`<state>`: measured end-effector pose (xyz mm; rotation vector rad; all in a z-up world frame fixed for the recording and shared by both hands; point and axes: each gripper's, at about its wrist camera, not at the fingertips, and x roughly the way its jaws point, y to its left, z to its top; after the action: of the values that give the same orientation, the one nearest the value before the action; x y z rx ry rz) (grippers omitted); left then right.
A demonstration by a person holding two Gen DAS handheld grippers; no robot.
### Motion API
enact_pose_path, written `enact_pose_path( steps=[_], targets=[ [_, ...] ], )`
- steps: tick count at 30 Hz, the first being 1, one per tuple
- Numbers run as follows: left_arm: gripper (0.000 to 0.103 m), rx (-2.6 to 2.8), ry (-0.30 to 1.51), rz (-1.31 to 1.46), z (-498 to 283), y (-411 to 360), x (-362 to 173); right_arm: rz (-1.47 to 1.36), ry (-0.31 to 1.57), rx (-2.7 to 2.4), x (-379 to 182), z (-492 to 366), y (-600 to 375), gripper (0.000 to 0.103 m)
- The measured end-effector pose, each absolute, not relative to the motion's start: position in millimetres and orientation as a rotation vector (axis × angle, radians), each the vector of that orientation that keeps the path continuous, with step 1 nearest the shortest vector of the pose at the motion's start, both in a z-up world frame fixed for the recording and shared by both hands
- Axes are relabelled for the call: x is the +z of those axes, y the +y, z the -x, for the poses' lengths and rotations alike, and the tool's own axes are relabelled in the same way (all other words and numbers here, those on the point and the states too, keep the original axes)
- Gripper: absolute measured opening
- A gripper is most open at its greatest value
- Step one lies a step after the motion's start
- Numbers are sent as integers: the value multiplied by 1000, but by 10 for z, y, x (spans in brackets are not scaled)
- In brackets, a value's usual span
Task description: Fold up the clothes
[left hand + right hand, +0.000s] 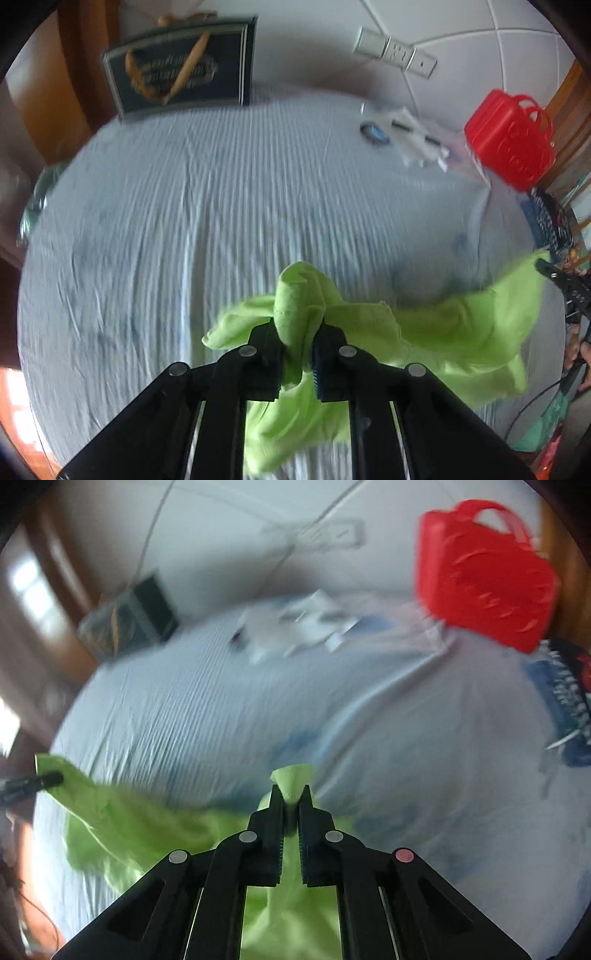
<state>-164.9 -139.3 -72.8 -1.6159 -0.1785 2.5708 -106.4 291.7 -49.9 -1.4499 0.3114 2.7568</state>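
Observation:
A lime-green garment [461, 332] hangs above a bed covered by a pale blue striped sheet [184, 206]. My left gripper [297, 328] is shut on a bunched corner of it, which sticks up between the fingers. In the left wrist view the cloth stretches right to the tip of the right gripper [545, 267] at the frame's edge. In the right wrist view my right gripper [291, 794] is shut on another corner of the green garment [122, 823]. The cloth sags away to the left, where the left gripper's tip [51, 778] holds its far corner.
A red plastic basket [509, 140] stands at the far right of the bed, with small white and dark items [406, 136] beside it. A dark framed picture [181, 70] leans at the head. Patterned blue cloth [565, 701] lies at the right edge. The wall has sockets [395, 51].

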Motion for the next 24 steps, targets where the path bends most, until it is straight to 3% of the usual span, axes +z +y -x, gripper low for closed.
enact_pose_path(
  steps=[7, 17, 22, 23, 24],
  targets=[
    [12, 2629, -216, 1598, 2955, -1415, -729, 1287, 481, 2676, -289, 1731, 3684, 7],
    [12, 2634, -149, 1805, 4219, -1308, -1557, 1400, 577, 2439, -1097, 2899, 4094, 7],
    [26, 2558, -244, 1875, 4322, -1443, -1686, 1436, 653, 2356, -1353, 2936, 4237, 23],
    [38, 2559, -248, 1859, 4302, -1473, -1641, 1427, 665, 2356, -1356, 2897, 4264, 25],
    [56, 2573, -239, 1842, 4266, -1499, -1581, 1418, 677, 2357, -1359, 2858, 4290, 27]
  ],
)
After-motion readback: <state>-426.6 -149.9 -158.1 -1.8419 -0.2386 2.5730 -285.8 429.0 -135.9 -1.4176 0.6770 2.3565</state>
